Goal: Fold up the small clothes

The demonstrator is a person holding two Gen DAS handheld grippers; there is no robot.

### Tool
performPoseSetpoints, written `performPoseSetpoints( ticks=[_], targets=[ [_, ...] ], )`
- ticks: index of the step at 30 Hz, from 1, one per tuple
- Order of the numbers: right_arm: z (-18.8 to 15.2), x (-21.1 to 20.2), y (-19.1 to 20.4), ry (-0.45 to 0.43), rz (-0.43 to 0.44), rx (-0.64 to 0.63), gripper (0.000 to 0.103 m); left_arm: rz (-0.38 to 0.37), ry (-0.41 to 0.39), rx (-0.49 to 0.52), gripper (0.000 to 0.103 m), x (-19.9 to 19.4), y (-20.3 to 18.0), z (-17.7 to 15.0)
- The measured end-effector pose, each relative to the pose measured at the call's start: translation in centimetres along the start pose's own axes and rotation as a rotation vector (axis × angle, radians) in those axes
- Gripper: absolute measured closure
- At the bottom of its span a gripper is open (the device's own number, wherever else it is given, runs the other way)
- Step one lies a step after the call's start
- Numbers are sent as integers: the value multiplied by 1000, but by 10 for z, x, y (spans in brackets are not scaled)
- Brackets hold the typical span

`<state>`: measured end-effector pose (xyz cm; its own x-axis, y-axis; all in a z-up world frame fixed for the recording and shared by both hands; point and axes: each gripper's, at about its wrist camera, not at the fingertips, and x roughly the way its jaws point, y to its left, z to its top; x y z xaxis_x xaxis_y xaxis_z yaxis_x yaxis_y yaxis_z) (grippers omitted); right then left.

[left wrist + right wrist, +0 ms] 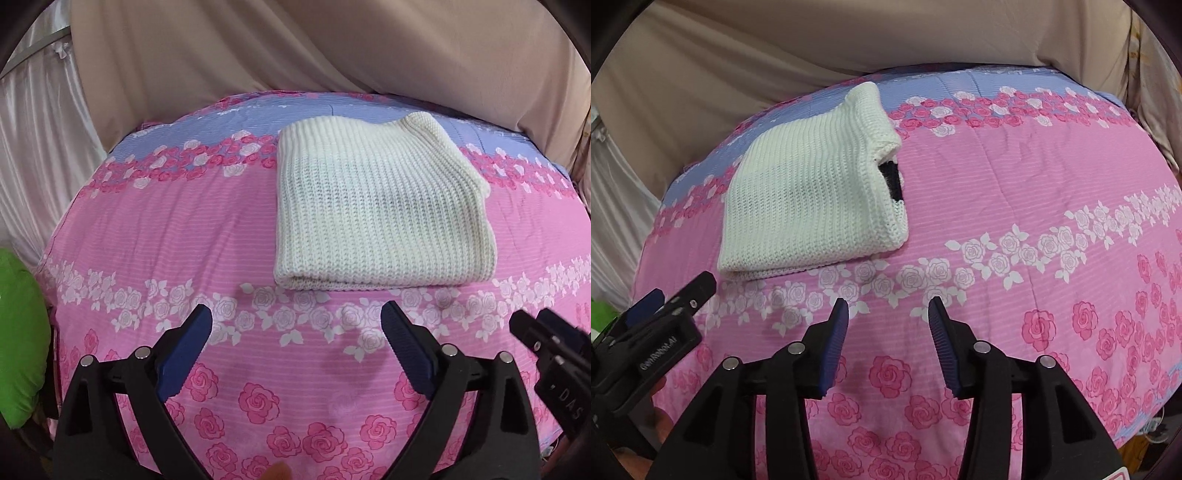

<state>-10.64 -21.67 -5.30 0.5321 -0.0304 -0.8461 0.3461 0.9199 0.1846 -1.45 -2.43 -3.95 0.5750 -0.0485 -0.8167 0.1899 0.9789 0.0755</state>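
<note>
A cream knitted garment (380, 210) lies folded into a thick rectangle on the pink floral bedspread (184, 229). In the right wrist view the garment (812, 199) shows a black band inside its open right side. My left gripper (297, 314) is open and empty, hovering just short of the garment's near folded edge. My right gripper (888, 306) is open and empty, to the right of and nearer than the garment. The right gripper's tip (535, 339) shows at the right of the left wrist view, and the left gripper (676, 299) shows at the left of the right wrist view.
A beige sheet (295, 48) hangs behind the bed. A white satin curtain (40, 147) hangs at the left. A green cushion (18, 339) sits beside the bed's left edge. The bedspread (1034, 184) stretches wide to the right of the garment.
</note>
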Motion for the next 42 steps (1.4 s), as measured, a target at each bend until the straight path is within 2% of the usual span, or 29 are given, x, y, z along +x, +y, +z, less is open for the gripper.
performPoseSetpoints(
  ticks=[6,15,27,42],
  targets=[
    [0,-2,14,-48,-30,-46,58,17,-6,1,13,4,-3,2],
    [-8,3,30,-32,-34,-80,57,21,1,14,13,3,-9,-2],
    [-16,3,34,-14,-50,-85,57,34,30,1,13,5,-6,-13],
    [-21,-3,32,-19,-77,-91,57,31,28,2,13,1,-11,-17]
  ],
)
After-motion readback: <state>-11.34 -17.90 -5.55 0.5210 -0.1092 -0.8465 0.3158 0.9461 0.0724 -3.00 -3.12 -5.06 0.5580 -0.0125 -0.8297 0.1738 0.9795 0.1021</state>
